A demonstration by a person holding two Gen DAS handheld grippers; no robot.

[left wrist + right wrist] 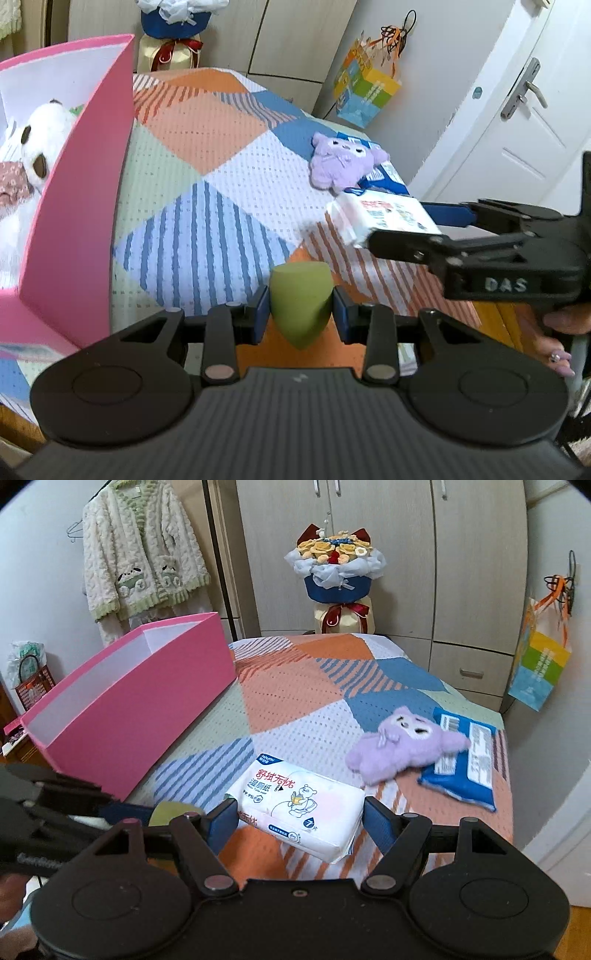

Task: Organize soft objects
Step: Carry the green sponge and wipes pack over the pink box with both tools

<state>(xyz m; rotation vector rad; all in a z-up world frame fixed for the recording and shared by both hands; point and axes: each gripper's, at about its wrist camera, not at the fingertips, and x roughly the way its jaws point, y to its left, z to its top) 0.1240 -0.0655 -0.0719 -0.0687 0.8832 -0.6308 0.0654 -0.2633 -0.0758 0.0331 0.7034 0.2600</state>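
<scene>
Pinching a green sponge [301, 308], left hand-held gripper [301, 314], right hand-held gripper [300, 821] clamped on a white wipes pack [299, 810] (both lifted above the bed [295, 716]), purple plush toy [402, 744] on a blue packet [465, 766] beyond, pink box [136, 705] at left.

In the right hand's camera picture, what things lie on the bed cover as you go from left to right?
Pink box → white wet-wipes pack, held in the right gripper → purple plush toy → blue packet.
</scene>
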